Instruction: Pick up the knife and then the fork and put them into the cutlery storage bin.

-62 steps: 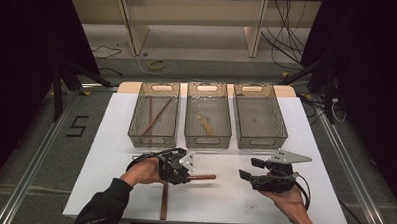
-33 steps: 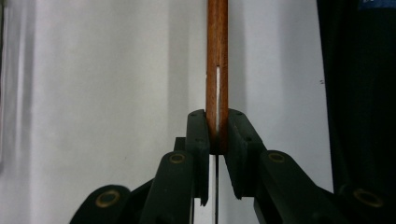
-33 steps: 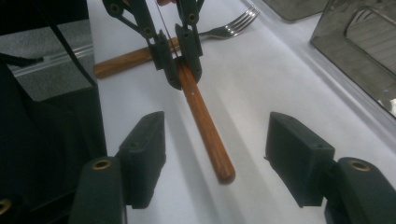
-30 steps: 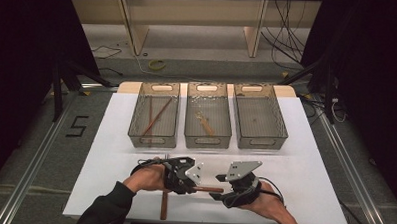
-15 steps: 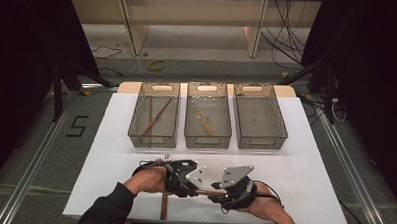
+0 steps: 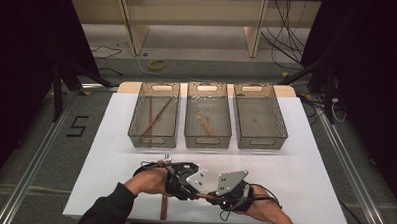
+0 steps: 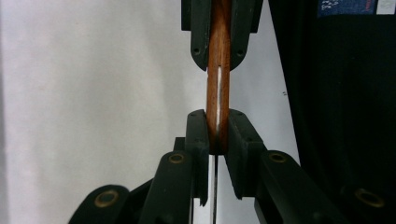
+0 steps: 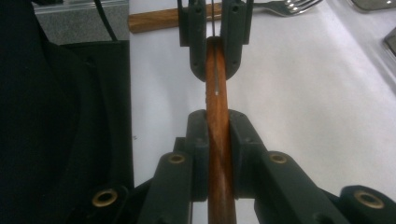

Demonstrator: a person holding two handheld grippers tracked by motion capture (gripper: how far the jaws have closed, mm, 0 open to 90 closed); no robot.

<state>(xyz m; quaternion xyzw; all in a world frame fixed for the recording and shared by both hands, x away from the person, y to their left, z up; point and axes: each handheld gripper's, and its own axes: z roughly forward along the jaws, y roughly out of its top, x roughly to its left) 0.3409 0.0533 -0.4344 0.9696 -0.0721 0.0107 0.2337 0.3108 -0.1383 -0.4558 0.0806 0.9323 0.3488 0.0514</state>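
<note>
right tool (image 6: 209, 196) just closed on wooden handle (image 8: 218, 116)

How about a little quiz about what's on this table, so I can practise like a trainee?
1. True or false: the left hand-held gripper and the right hand-held gripper both clamp one wooden handle.
2. How many clear bins stand in the row? A: two. B: three. C: five.
3. Fill the gap: the fork lies on the white ____.

Key: 1 true. 2 B. 3 table.
</note>
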